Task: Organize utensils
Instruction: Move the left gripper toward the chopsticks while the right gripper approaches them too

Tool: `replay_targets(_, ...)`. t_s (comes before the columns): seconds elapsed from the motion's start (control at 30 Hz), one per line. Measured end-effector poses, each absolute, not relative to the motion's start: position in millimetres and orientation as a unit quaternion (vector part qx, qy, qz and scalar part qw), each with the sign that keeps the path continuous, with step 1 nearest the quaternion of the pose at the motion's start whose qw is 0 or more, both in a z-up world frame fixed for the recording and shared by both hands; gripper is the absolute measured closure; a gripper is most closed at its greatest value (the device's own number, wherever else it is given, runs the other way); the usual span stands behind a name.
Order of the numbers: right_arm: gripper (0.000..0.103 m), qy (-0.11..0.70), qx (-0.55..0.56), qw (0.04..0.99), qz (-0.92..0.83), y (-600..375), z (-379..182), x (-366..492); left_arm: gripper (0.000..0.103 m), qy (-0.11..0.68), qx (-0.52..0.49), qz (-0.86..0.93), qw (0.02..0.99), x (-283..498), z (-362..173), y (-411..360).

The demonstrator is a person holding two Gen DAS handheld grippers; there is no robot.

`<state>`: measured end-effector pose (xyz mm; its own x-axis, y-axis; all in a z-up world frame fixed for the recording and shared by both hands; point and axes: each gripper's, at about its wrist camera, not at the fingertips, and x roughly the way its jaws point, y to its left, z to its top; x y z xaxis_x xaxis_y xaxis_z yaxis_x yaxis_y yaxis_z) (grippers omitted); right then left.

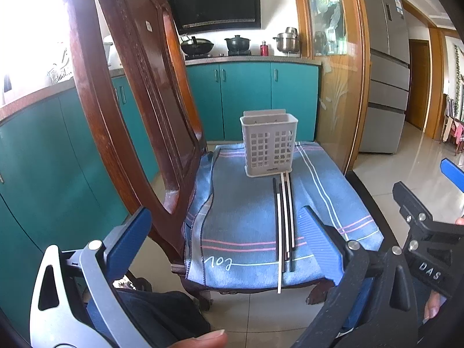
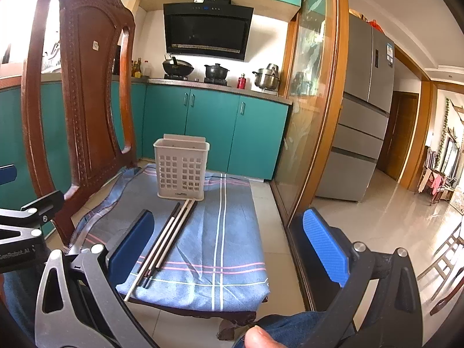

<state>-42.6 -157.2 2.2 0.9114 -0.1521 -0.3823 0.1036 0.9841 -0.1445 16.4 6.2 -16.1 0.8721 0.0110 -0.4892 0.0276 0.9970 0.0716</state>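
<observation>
Chair seat serves as the work surface, draped with a blue towel (image 1: 246,217). White slotted holder (image 1: 269,142) stands upright at the far end of the towel, open top facing up, set there so the sticks can drop in from above.

Chopsticks (image 1: 284,220) lie flat in a tight bundle on the towel, running near to far, far tips just short of the holder's base, touching or nearly so. Black and pale ones are mixed; one pale stick overhangs the near edge of the seat. Lined up this way, their near ends point at me for an easy pick.

My left gripper (image 1: 229,226) hovers near the front edge of the seat, wide open, nothing between the blue pads; the bundle sits between the fingers in its view, ahead of them. My right gripper (image 2: 229,232) is likewise spread wide and empty, held to the right of the bundle, which lies just beside its left pad in that view.

Judgement: nothing is in the holder as far as I can see through the slots, so the sorting has not started. Next move likely calls for closing on one or two sticks near their near ends, then tipping them upright over the holder. Risk: thin round sticks may roll or scissor apart on soft cloth.
</observation>
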Motion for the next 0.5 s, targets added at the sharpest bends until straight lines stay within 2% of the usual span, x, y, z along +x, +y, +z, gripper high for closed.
replay_targets(0.17,0.003,0.234,-0.047,0.968,-0.079,-172,-10,-20,0.003,0.281,0.036,-0.004,0.959,31,-35,7)
replay_targets(0.33,0.003,0.305,-0.010,0.950,-0.058,-187,-37,26,0.003,0.312,0.030,-0.012,0.949,46,-55,10)
replay_targets(0.37,0.005,0.320,-0.006,0.946,-0.045,-188,-45,40,0.003,0.318,0.029,-0.017,0.948,49,-59,10)
replay_targets(0.43,0.016,0.345,0.010,0.938,-0.022,-190,-56,67,0.003,0.335,0.025,-0.034,0.941,59,-70,9)
replay_targets(0.5,0.035,0.377,0.038,0.925,0.006,-189,-70,103,0.003,0.355,0.023,-0.050,0.933,73,-82,8)
